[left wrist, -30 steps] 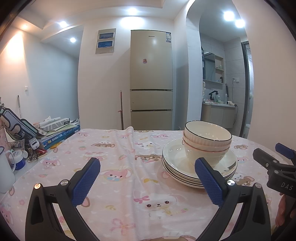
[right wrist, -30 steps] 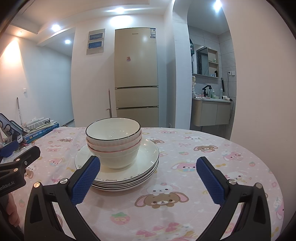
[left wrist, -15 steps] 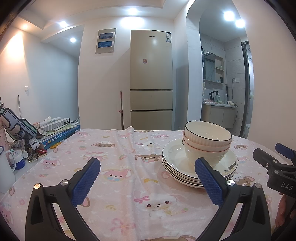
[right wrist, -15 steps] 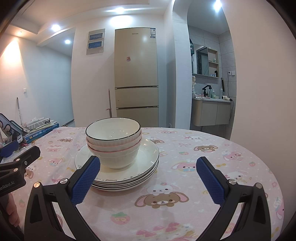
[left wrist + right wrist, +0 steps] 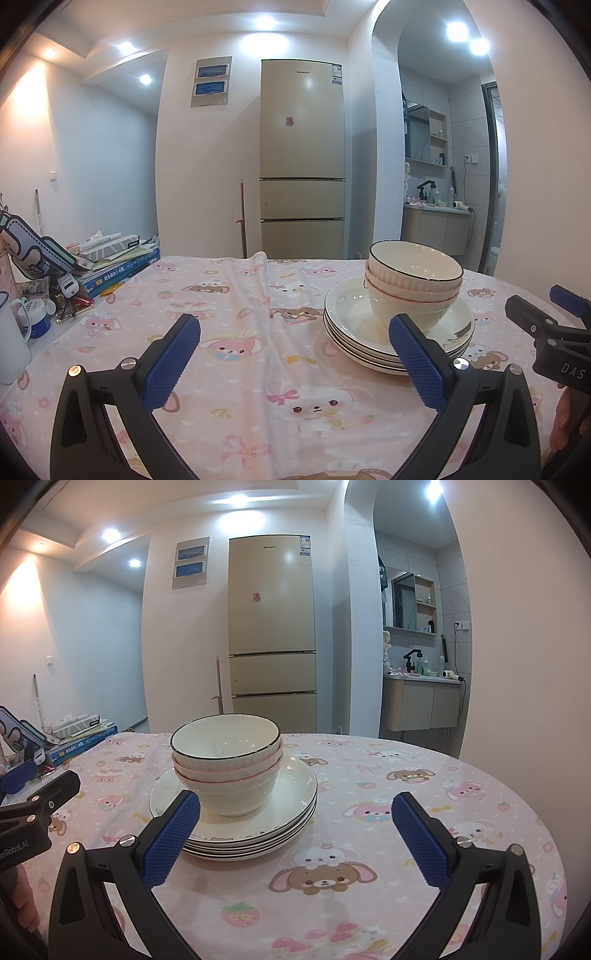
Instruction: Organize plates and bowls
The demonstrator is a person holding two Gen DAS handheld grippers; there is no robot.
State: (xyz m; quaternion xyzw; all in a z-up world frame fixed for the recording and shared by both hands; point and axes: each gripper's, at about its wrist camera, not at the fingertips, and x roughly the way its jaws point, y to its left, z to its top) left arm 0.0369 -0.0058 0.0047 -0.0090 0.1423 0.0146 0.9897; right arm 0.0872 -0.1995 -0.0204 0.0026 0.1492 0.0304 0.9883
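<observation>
Both my grippers hang low over the near edge of the bench, fingers spread wide, nothing held. My left gripper faces bare pink cloth; my right gripper sits just short of the plates. The bowls are nested on that plate stack, mid-bench. Books crowd the left edge.

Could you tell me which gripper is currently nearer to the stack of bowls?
Right, though only slightly. The right gripper faces the stack of bowls from just to its right; the left gripper sits farther off to its left. Both are open.
</observation>
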